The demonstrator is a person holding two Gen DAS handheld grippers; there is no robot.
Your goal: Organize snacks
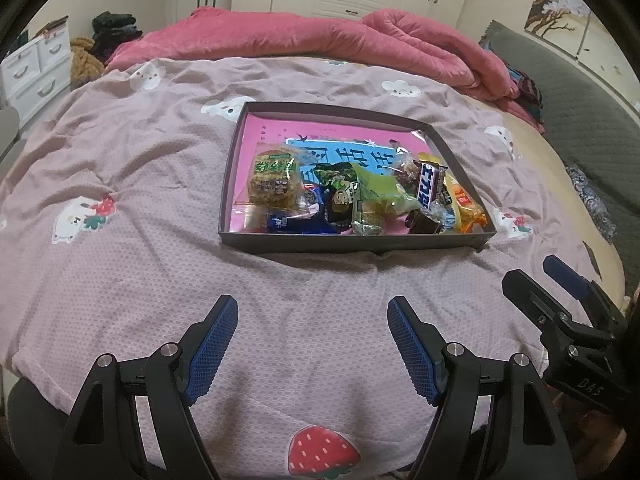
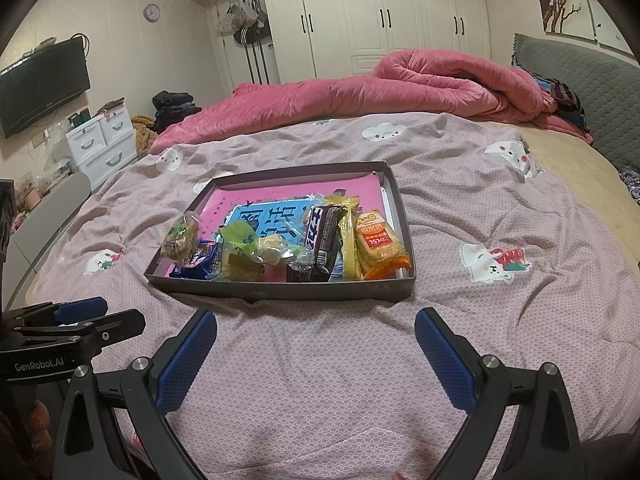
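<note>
Holding crinkly wrapped snacks (image 2: 280,248), rectangular tray (image 2: 280,292)

The bedsheet (image 1: 160,240) is thin printed cloth, matt and creased; the pink quilt (image 2: 400,92) behind it looks plush and soft; the box (image 2: 280,290) seems to be dull grey cardboard with a smoother pink paper lining; the snacks (image 1: 352,196) sit in crinkled, glossy plastic wrappers that catch the light; the left gripper (image 1: 312,344) and right gripper (image 2: 316,356) have matt black plastic arms, shiny metal pins and blue pads (image 2: 188,360) with a fine ribbed, rubbery texture; the wardrobe doors (image 2: 380,12) are smooth and glossy.
</note>
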